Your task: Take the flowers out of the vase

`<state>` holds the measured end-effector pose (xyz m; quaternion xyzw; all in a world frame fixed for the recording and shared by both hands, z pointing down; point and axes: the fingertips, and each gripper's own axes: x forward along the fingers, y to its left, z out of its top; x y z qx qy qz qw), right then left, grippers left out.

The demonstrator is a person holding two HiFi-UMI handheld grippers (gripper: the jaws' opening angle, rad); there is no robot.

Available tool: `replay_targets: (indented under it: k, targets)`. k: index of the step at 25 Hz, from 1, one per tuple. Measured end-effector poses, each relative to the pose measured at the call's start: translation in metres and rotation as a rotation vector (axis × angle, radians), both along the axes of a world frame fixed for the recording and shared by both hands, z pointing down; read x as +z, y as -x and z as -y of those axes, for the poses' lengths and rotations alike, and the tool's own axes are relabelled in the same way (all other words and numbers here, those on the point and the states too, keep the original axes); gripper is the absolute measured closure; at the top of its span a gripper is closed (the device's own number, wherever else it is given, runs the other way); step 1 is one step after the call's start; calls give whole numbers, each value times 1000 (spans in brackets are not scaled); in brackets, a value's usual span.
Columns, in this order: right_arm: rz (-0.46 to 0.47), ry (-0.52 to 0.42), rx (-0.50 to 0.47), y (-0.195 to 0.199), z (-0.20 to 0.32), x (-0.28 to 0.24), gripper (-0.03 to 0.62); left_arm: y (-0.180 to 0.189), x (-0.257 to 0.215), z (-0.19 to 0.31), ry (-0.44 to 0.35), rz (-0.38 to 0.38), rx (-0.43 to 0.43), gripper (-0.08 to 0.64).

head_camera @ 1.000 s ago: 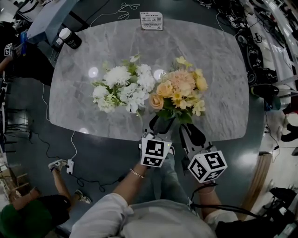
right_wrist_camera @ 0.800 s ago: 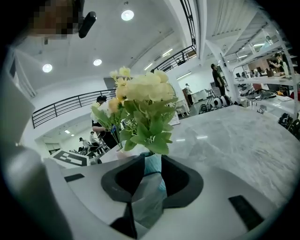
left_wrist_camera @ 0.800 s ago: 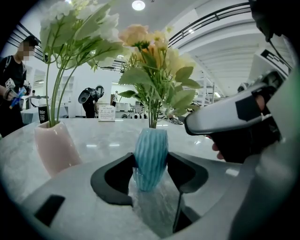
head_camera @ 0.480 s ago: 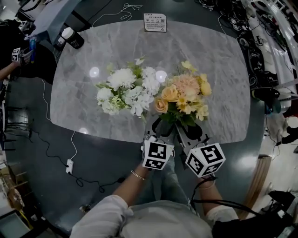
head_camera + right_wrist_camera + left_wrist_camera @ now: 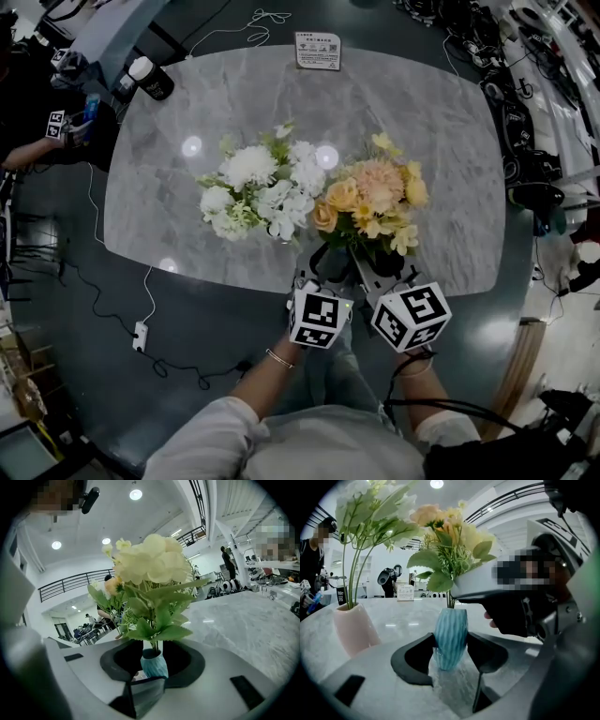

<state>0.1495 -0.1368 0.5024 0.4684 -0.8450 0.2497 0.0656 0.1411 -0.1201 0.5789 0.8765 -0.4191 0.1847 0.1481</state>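
The left hand-held gripper (image 5: 451, 641) clamps the blue vase (image 5: 450, 623) near the surface's (image 5: 234, 84) front edge. The right hand-held gripper (image 5: 153, 656) has just been opening; its jaws stand apart around the stems (image 5: 154, 645) of the orange flowers (image 5: 370, 192), which sit in the vase.

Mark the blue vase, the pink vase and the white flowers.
blue vase (image 5: 450, 639), left gripper view, ribbed belly.
pink vase (image 5: 352, 629), left gripper view, front wall.
white flowers (image 5: 249, 169), head view, largest bloom.

In the head view, the blue vase (image 5: 451, 637) is hidden under the orange bouquet (image 5: 370, 202); print on the card (image 5: 318, 51) cannot be read.
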Motion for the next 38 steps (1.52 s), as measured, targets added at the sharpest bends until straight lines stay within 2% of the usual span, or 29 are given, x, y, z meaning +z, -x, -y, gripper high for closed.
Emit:
replay_targets:
  k: [13, 27, 38]
  targets:
    - [38, -7, 6, 3, 6, 5, 505, 0, 1, -1, 0, 2, 9, 319]
    - [2, -54, 6, 4, 5, 0, 538, 5, 4, -2, 0, -3, 7, 319]
    - [15, -69, 20, 2, 5, -15, 546, 6, 3, 0, 2, -4, 12, 319]
